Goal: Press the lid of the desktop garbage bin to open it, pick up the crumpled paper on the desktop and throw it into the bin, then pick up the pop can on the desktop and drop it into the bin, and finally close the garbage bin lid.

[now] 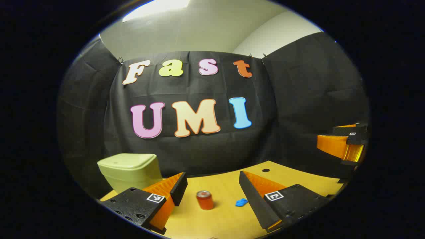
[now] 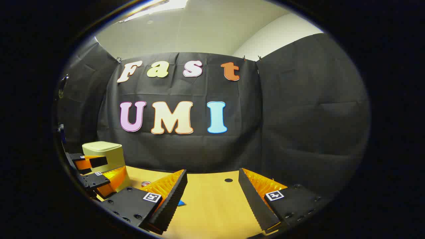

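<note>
waiting unstarted: pale green plastic bin point(image 1: 131, 169) lid closed, red can point(image 1: 205, 199) and blue crumpled paper point(image 1: 241, 202) on yellow surface point(image 1: 225, 215); both jaws spread.

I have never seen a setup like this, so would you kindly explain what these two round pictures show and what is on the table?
A person holds a two-finger tool in each hand; a camera rides on each, looking forward along its fingers. In the left gripper view, the left hand-held gripper is open and empty above a yellow table. On the table stand a pale bin with its lid down, a pop can and blue crumpled paper. The right gripper view looks past the right hand-held gripper, also open and empty, with the left one farther off beside the bin.
</note>
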{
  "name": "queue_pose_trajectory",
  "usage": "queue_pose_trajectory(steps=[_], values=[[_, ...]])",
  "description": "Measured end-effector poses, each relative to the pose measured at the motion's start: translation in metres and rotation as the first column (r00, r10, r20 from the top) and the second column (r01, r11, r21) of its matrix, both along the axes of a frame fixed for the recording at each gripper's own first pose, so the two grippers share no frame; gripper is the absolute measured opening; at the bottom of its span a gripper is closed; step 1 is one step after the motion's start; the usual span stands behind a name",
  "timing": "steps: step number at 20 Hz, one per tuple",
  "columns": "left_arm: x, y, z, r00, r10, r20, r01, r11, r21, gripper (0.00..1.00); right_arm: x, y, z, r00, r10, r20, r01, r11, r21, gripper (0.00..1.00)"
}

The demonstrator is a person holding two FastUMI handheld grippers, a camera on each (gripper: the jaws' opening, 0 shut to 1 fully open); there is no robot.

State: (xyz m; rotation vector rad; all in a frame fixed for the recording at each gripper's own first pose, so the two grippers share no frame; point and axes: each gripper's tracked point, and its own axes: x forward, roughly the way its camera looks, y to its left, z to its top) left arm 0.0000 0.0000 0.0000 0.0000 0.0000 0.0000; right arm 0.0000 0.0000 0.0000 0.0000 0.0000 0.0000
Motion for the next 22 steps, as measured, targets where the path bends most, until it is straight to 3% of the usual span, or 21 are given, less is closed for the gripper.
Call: queue_pose_trajectory(steps=[4,5,8,13,18,22], values=[[0.002,0.084,0.037,0.999,0.018,0.048,-0.012,0.994,-0.111,0.92,-0.013,0.077,0.037,0.998,-0.004,0.062,0.003,1.000,0.019,0.96],[0.004,0.093,0.042,0.999,0.018,0.050,-0.012,0.993,-0.122,0.92,-0.012,0.091,0.042,0.997,0.003,0.077,-0.005,1.000,0.022,1.00],[0.005,0.109,0.054,0.999,0.014,0.052,-0.007,0.991,-0.135,0.93,-0.009,0.127,0.053,0.993,0.062,0.100,-0.069,0.995,0.066,0.98],[-0.004,0.131,0.082,0.991,0.063,0.117,-0.045,0.988,-0.151,0.91,-0.001,0.141,0.072,0.981,0.125,0.149,-0.128,0.992,0.008,0.98],[-0.007,0.144,0.080,0.988,0.112,0.110,-0.090,0.978,-0.187,0.91,0.005,0.139,0.069,0.975,0.173,0.136,-0.176,0.984,0.007,0.98],[-0.022,0.178,0.071,0.974,0.211,0.081,-0.196,0.967,-0.166,0.91,0.012,0.147,0.055,0.970,0.227,0.090,-0.231,0.972,0.041,0.98]])
